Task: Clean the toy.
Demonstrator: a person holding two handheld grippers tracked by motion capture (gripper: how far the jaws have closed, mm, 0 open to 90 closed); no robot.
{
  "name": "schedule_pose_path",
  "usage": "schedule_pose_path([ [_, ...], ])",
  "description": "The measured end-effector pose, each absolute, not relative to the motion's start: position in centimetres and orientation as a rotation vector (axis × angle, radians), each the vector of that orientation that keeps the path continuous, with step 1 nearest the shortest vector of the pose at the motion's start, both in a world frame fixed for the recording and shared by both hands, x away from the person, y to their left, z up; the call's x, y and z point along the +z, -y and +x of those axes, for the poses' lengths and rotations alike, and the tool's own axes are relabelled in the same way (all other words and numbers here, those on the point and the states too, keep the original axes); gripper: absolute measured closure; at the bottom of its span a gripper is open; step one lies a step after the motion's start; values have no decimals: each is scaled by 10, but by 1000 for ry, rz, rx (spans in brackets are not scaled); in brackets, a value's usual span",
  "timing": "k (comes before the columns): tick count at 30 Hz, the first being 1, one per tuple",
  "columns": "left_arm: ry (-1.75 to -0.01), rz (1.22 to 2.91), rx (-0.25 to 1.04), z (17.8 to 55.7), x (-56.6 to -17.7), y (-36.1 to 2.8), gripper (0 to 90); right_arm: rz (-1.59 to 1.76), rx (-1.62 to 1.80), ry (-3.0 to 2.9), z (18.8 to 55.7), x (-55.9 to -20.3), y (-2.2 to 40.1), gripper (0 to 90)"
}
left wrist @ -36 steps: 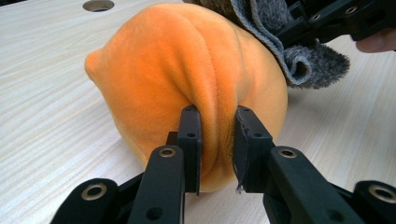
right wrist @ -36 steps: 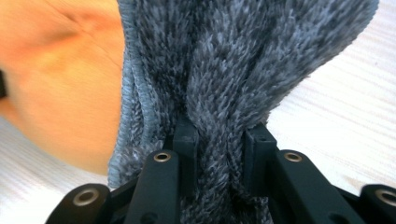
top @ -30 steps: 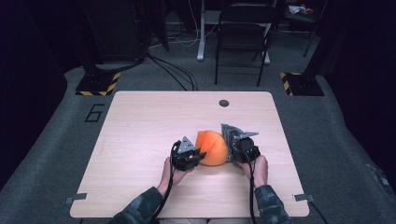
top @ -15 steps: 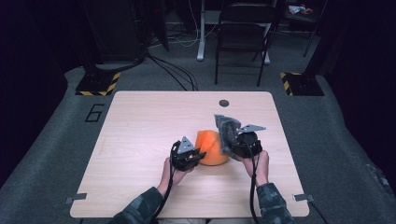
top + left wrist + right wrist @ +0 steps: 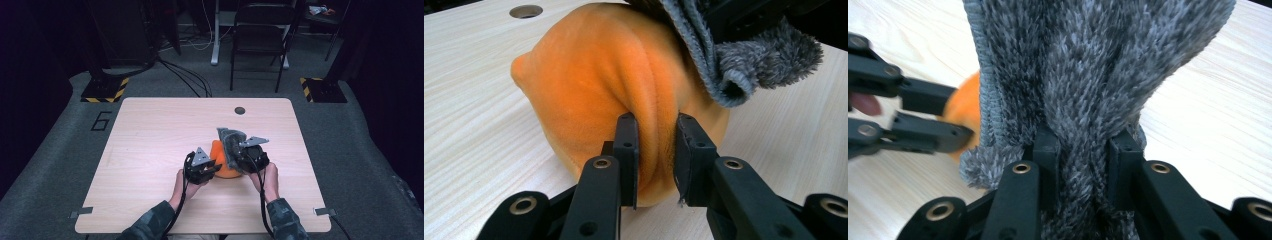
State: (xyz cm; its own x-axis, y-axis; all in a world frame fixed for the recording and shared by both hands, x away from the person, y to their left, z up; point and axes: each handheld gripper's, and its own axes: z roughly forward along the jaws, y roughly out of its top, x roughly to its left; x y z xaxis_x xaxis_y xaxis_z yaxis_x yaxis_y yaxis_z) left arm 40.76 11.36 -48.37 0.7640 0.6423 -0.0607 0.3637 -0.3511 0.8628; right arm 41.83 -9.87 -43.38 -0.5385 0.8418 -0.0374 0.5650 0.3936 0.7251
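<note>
item: orange plush (image 5: 614, 85), on the table (image 5: 150, 135) near your edge. your left gripper (image 5: 655, 150) pinches a fold of it. your right gripper (image 5: 1083, 150) clamps the grey fuzzy cloth (image 5: 1088, 65), draped over the plush.

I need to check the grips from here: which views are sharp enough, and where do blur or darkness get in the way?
Left gripper view: sharp, evenly lit, a fold of the orange cloth pinched. Right gripper view: grey fuzzy cloth crisp, the left gripper beside it blurred. High view: table bright, surrounding floor dark, both grips too small to judge.
</note>
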Motion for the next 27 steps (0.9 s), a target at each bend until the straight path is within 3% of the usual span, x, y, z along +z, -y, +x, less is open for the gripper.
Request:
schedule_pose_path([
  [27,-785,1960,355,411,-486,-118,728,1480,748,-2265,441,-486,148,719],
])
